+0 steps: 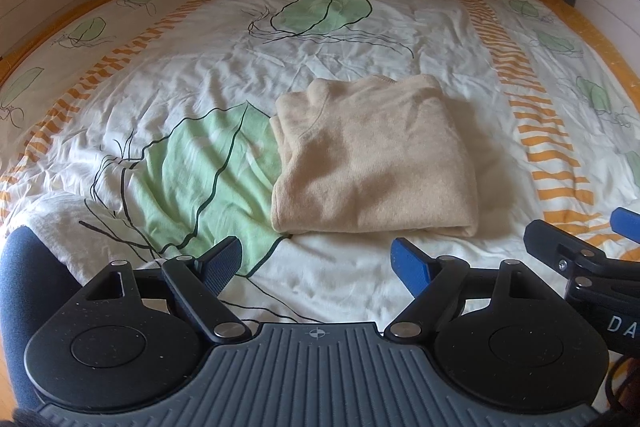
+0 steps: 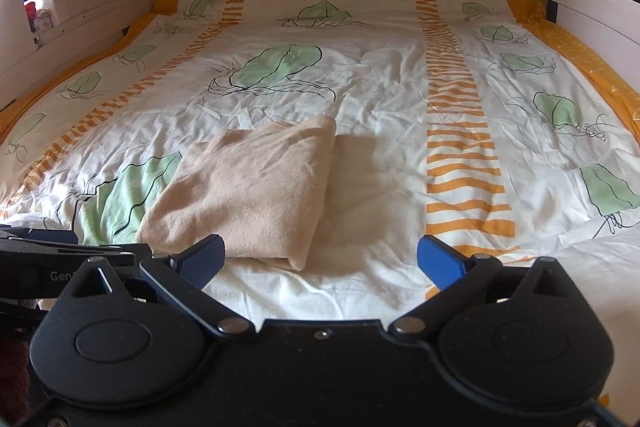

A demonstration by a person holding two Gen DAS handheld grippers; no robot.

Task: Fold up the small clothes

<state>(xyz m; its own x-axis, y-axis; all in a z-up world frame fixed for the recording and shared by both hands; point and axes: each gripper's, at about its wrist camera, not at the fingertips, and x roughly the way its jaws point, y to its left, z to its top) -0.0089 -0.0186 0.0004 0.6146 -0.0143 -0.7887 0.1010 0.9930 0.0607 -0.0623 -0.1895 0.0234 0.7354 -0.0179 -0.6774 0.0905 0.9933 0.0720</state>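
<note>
A beige knitted sweater [image 1: 372,159] lies folded into a compact rectangle on the bed, its collar toward the far left. The same sweater [image 2: 248,187] sits left of centre in the right wrist view. My left gripper [image 1: 316,263] hovers open just in front of the sweater's near edge, with nothing between its blue pads. My right gripper [image 2: 320,261] is open too, near the sweater's front right corner, holding nothing. Part of the right gripper [image 1: 592,259] shows at the right edge of the left wrist view. The left gripper [image 2: 60,259] shows at the left edge of the right wrist view.
The bed is covered by a white duvet [image 1: 320,27] with green leaf prints and orange striped bands. White wooden rails [image 2: 580,7] enclose the bed at the sides and the far end. A dark blue sleeve [image 1: 28,291] is at the lower left.
</note>
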